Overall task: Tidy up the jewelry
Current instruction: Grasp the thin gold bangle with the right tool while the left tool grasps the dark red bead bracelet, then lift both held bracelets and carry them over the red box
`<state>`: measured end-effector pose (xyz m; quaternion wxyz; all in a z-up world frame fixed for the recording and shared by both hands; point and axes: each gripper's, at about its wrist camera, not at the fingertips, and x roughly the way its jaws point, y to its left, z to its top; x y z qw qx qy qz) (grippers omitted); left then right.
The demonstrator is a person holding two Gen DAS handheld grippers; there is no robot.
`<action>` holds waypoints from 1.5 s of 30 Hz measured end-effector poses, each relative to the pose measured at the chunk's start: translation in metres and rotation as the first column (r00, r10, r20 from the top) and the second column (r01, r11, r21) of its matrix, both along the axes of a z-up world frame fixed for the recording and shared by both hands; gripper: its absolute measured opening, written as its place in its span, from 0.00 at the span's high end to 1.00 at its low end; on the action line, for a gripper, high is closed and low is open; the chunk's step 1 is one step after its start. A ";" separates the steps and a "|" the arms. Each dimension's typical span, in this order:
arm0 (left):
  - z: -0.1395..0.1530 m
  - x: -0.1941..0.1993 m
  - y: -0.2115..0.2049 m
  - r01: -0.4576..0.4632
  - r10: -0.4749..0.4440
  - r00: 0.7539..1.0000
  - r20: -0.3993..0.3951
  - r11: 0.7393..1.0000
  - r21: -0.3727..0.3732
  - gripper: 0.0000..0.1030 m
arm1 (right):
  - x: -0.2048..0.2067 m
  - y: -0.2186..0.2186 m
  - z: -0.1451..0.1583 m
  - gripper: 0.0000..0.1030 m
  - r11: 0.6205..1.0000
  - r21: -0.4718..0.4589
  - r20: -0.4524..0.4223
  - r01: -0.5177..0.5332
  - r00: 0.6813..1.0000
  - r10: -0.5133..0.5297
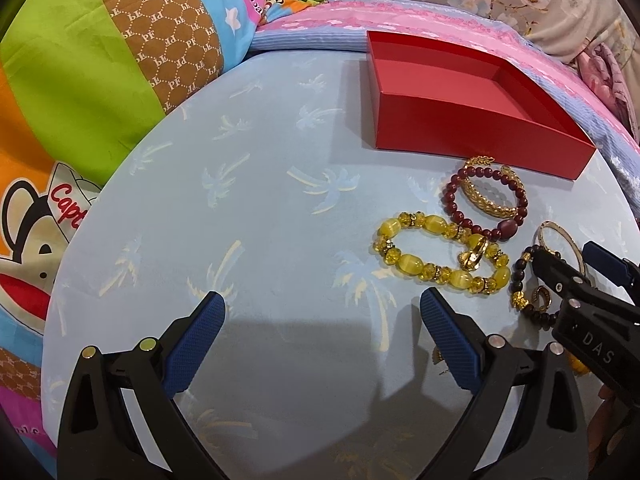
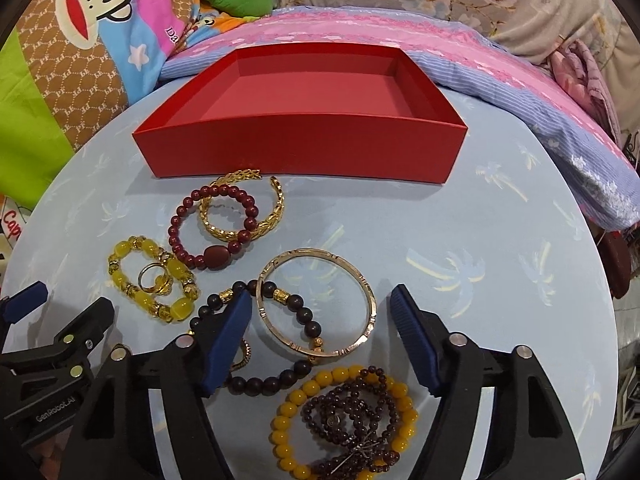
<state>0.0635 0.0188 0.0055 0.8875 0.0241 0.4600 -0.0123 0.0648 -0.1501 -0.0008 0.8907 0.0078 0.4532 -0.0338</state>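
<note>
Seven-odd pieces: jewelry lies loose on a round blue table [image 2: 480, 216], all on the near side of the red box [image 2: 304, 148].
Box: open, shallow, nothing visible inside; stands at the far part of the table, against a pink-striped quilt [image 2: 520, 92].
Red beads [image 2: 188, 220]: dark red bracelet with one large oval bead, just before the box's front wall; overlaps the gold cuff.
Gold cuff [image 2: 272, 216]: open, leaf-patterned, its tip touching or nearly touching the box wall.
Yellow bracelet [image 2: 120, 280]: translucent yellow ovals with gilt spacers, nearer than the red beads and left of them; two rings [image 2: 154, 280] lie inside its loop.
Bangle [image 2: 370, 292]: thin gold hoop, well before the box, lying over the dark beads [image 2: 308, 320].
Right gripper [image 2: 320, 336]: jaws part-way open, holding nothing; one blue pad sits on the dark beads, the other outside the bangle's right rim, so the bangle lies between them. No pad presses it.
Left gripper [image 1: 322, 340]: jaws wide, over bare cloth, nothing between them; well before the box, left of the jewelry.
Right view only: amber bead loop [image 2: 280, 428] with a tangle of small brown beads [image 2: 352, 412] inside, nearest of all; box interior seen whole.
Left view only: right gripper seen from the side, over the dark beads; bangle mostly hidden behind it.
Surround: cartoon-print pillow [image 1: 80, 80] beyond the table's left edge.
</note>
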 end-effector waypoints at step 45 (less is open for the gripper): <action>0.001 0.060 -0.064 0.213 -0.211 0.976 0.047 0.976 -0.042 0.63 | -0.001 -0.028 0.019 0.45 0.996 0.077 0.013 0.049 0.999 -0.050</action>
